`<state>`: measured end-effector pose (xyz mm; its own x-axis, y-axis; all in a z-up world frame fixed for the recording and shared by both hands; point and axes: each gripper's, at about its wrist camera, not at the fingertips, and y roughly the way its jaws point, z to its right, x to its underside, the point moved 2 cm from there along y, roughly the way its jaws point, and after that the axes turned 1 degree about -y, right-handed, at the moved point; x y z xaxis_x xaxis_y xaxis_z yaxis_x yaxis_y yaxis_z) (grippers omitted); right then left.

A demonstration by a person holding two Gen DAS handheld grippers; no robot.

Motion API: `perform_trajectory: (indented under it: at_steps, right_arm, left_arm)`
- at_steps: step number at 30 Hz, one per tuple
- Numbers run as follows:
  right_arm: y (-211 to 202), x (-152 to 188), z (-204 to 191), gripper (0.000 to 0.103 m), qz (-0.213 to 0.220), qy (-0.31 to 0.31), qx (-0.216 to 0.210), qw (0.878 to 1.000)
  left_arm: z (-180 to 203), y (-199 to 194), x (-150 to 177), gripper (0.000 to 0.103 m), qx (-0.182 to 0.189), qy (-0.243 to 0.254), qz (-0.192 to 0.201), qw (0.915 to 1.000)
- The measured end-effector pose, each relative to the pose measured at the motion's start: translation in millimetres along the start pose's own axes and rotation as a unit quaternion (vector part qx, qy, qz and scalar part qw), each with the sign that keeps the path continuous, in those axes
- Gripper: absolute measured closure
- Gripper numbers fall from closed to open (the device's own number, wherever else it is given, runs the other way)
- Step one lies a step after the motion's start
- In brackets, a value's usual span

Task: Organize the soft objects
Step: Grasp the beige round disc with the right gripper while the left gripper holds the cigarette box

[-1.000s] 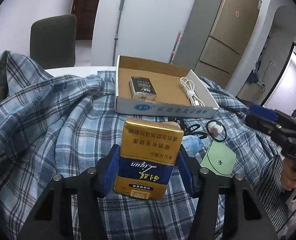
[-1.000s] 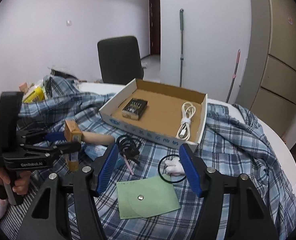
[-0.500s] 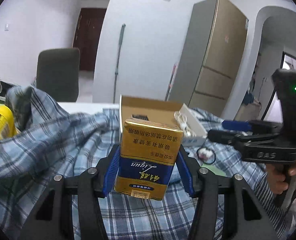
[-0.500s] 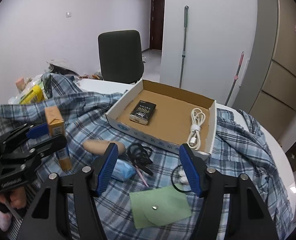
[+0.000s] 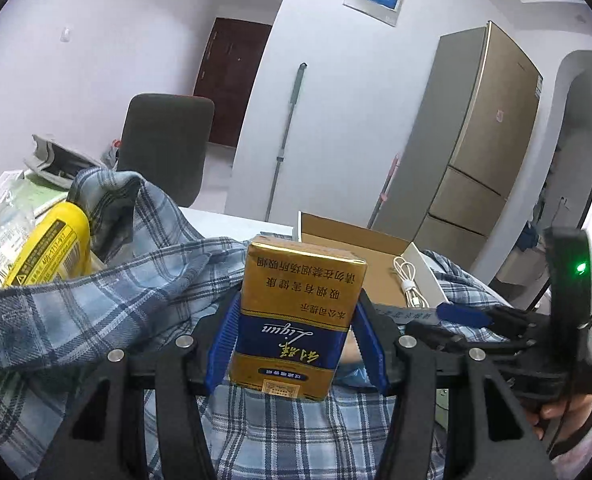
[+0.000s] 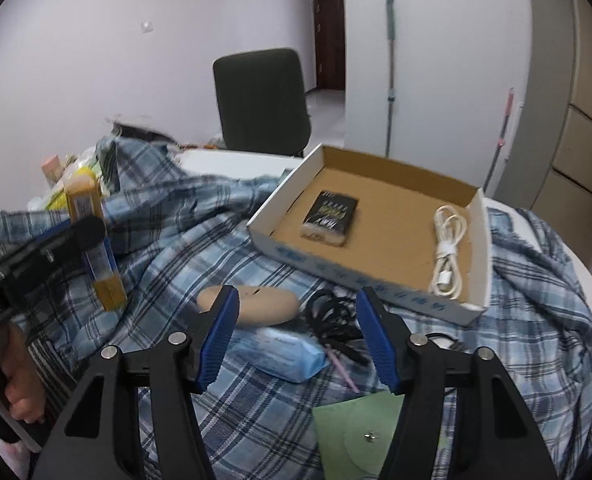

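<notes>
My left gripper (image 5: 296, 340) is shut on a gold and blue carton (image 5: 296, 312), held upright above the blue plaid shirt (image 5: 95, 304). The right wrist view shows that carton (image 6: 95, 240) at the left in the left gripper (image 6: 59, 240). My right gripper (image 6: 296, 336) hovers over the shirt (image 6: 175, 232); its jaws are closing with nothing pressed between them. Below it lie a beige pouch (image 6: 263, 304), a blue tissue pack (image 6: 279, 352) and a black cable tangle (image 6: 332, 316). In the left wrist view the right gripper (image 5: 456, 320) is at the right.
A cardboard tray (image 6: 336, 256) holds a black pack (image 6: 330, 214) and a white cable (image 6: 448, 240). A green envelope (image 6: 360, 432) lies near the front. A yellow bottle (image 5: 47, 248) and clutter sit at the far left. A dark chair (image 6: 261, 100) stands behind the table.
My left gripper has risen and tipped up with the carton. My right gripper has moved left, from above the green envelope to above the pouch and tissue pack.
</notes>
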<state>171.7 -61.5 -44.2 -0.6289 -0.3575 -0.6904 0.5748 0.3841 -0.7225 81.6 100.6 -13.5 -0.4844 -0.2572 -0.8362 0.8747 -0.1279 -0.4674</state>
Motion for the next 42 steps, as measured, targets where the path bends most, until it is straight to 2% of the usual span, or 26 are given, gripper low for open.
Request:
perform_trajectory:
  at_steps: [3, 6, 8, 9, 10, 13, 16, 18, 26, 30, 35, 39, 42]
  right_arm:
    - [13, 7, -4, 0.043, -0.02, 0.003, -0.015, 1.0]
    - [20, 11, -8, 0.042, -0.034, 0.012, -0.026, 0.999]
    - [22, 9, -14, 0.031, -0.035, 0.006, -0.028, 0.999]
    - [23, 7, -19, 0.02, -0.036, 0.001, -0.032, 0.999]
    - [25, 5, -24, 0.019, -0.036, -0.007, -0.037, 0.999]
    - [34, 0, -36, 0.019, -0.038, -0.024, -0.033, 0.998]
    - [49, -2, -39, 0.019, -0.052, -0.005, -0.036, 0.998]
    - [57, -5, -39, 0.019, -0.056, -0.003, -0.02, 0.998]
    - [85, 0, -29, 0.02, -0.104, 0.027, -0.024, 0.994]
    - [78, 3, -29, 0.023, -0.092, 0.019, -0.024, 0.995]
    - [58, 10, -25, 0.023, -0.087, 0.014, -0.04, 0.995]
    - [27, 13, -23, 0.023, -0.05, -0.01, -0.033, 0.998]
    - [2, 19, -21, 0.023, -0.023, -0.033, -0.023, 0.999]
  left_arm:
    - [5, 2, 1, 0.046, -0.003, 0.011, -0.002, 0.9999]
    - [1, 8, 4, 0.046, -0.001, -0.011, -0.023, 0.9997]
    - [-7, 13, 7, 0.046, -0.002, -0.038, -0.037, 0.9986]
    - [-10, 15, 8, 0.046, -0.014, -0.042, -0.036, 0.9983]
    - [-12, 15, 8, 0.046, -0.027, -0.04, -0.032, 0.9983]
    - [-16, 11, 7, 0.046, -0.041, -0.039, -0.019, 0.9982]
    - [-20, 11, 7, 0.046, -0.052, -0.038, -0.015, 0.9978]
    - [-21, 15, 8, 0.046, -0.051, -0.037, -0.021, 0.9978]
    - [-21, 23, 10, 0.046, -0.047, -0.035, -0.033, 0.9978]
    - [-21, 25, 11, 0.046, -0.048, -0.034, -0.034, 0.9977]
    - [-13, 18, 9, 0.046, -0.045, -0.02, -0.014, 0.9987]
    - [-2, 16, 11, 0.046, -0.037, 0.002, -0.015, 0.9992]
    - [13, 11, 13, 0.046, -0.016, 0.031, -0.014, 0.9993]
